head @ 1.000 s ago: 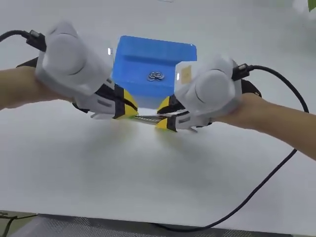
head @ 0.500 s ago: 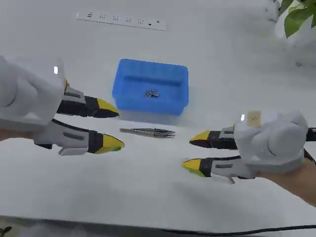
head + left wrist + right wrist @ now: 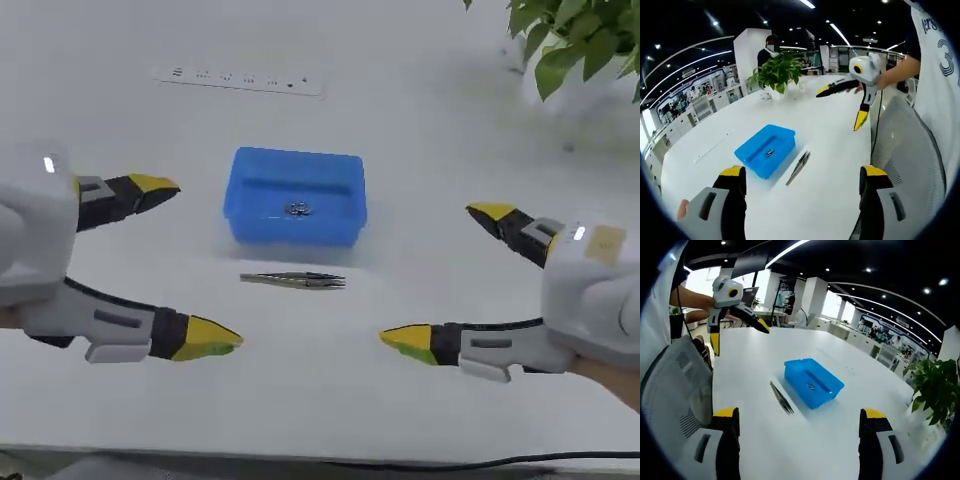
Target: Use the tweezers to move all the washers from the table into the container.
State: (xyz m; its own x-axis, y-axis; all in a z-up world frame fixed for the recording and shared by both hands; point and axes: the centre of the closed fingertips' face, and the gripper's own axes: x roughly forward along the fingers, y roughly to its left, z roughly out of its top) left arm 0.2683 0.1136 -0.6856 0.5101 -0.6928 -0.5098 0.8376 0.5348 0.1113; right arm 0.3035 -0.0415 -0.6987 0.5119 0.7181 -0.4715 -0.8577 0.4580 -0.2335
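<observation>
A blue container (image 3: 295, 209) stands mid-table with washers (image 3: 297, 208) lying inside it. Metal tweezers (image 3: 293, 280) lie flat on the white table just in front of it. My left gripper (image 3: 170, 262) is at the left, wide open and empty, well away from the tweezers. At the right my right gripper (image 3: 448, 275) is also wide open and empty. The left gripper view has the container (image 3: 765, 149), the tweezers (image 3: 798, 167) and the right gripper (image 3: 840, 105). From the right gripper view I see the container (image 3: 813, 381), the tweezers (image 3: 782, 397) and the left gripper (image 3: 737, 327).
A white power strip (image 3: 238, 80) lies at the back of the table (image 3: 330, 400). A potted plant (image 3: 575, 45) stands at the back right. A cable (image 3: 500, 462) runs along the front edge. A mesh chair (image 3: 677, 385) is near the table.
Both grippers have let go of the tweezers, opened wide and moved apart to the sides. The tweezers now lie on the table in front of the container. The head camera has pulled back.
</observation>
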